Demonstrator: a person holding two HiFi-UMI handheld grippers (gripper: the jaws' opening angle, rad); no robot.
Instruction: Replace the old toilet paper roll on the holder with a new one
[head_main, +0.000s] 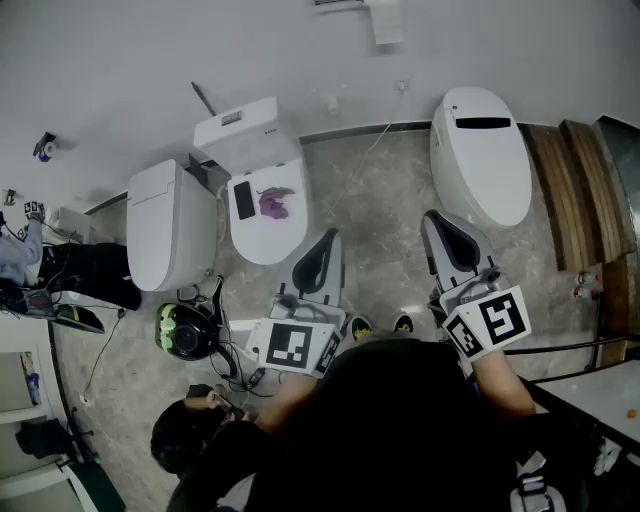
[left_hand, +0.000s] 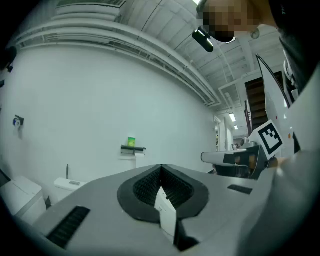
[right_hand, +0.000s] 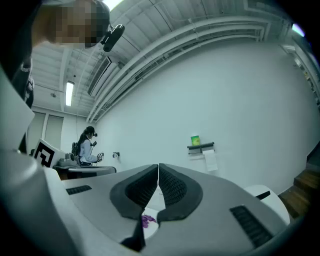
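Pale wall (right_hand: 240, 100) ahead, and on it sits the holder (right_hand: 201, 146), toilet paper (right_hand: 210, 160) hanging down from it, a green box (right_hand: 195, 140) on top. Left claw (head_main: 330, 237) is squeezed tight, nothing in it. Right claw (head_main: 430, 216) is closed and empty too. Both are held level over the marble floor (head_main: 380, 200), well apart from the holder, with toilets (head_main: 480, 150) below.
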